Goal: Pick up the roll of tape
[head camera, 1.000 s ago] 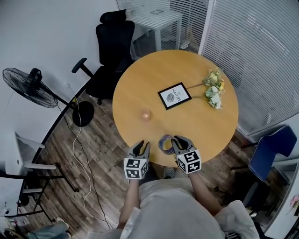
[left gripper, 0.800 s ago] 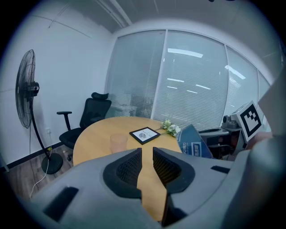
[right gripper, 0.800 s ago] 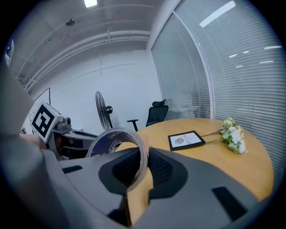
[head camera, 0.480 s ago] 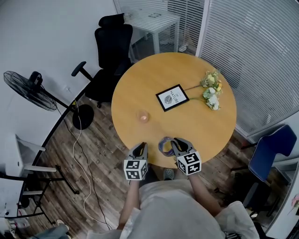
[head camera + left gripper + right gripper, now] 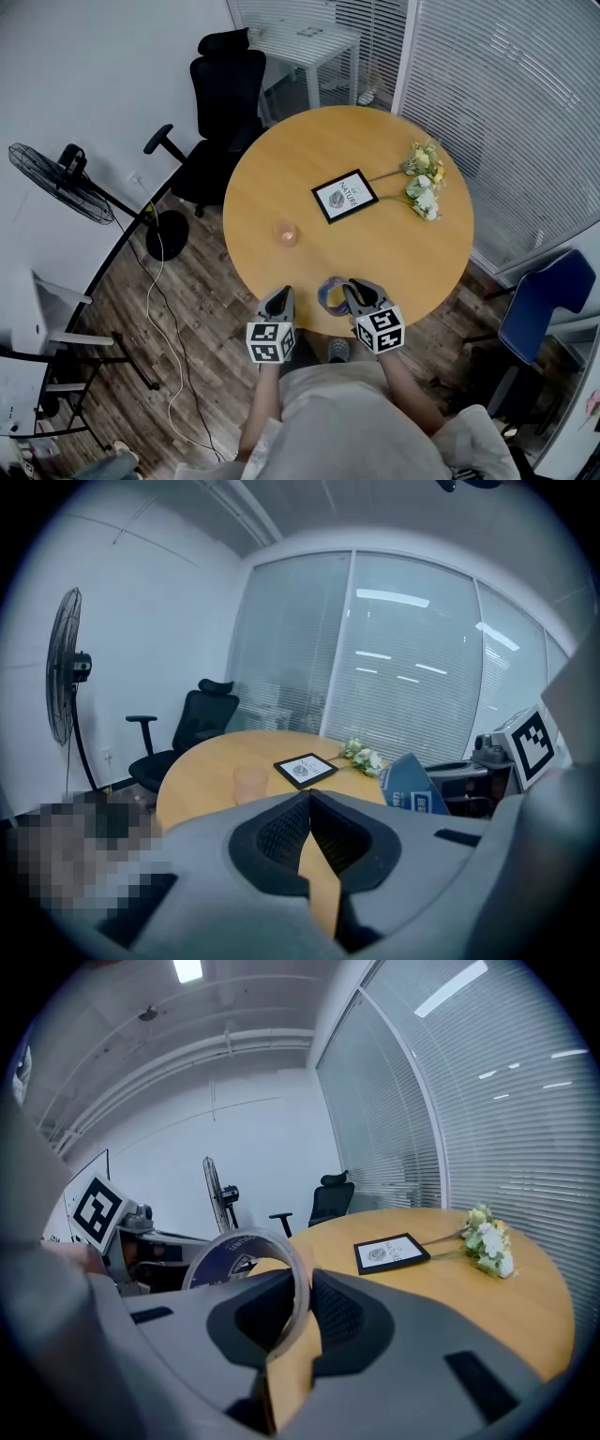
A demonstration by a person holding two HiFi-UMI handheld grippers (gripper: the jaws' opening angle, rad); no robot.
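The roll of tape (image 5: 330, 292) is a ring with a blue printed side, held on edge just above the front rim of the round wooden table (image 5: 375, 253). My right gripper (image 5: 354, 287) is shut on it. In the right gripper view the ring's wall (image 5: 234, 1251) runs between the two pads of that gripper (image 5: 298, 1290). My left gripper (image 5: 281, 296) hovers at the table's front edge, a little left of the roll and apart from it. Its jaws (image 5: 309, 797) meet at the tips with nothing in them. The blue roll (image 5: 413, 786) shows at the right of the left gripper view.
A small clear cup (image 5: 286, 232) stands left of the table's centre. A framed picture (image 5: 345, 196) and a bunch of flowers (image 5: 422, 183) lie farther back. A black office chair (image 5: 225, 103), a fan (image 5: 56, 173) and a blue chair (image 5: 544, 300) surround the table.
Both grippers and the tape roll keep their places. Only the head view has shifted slightly.
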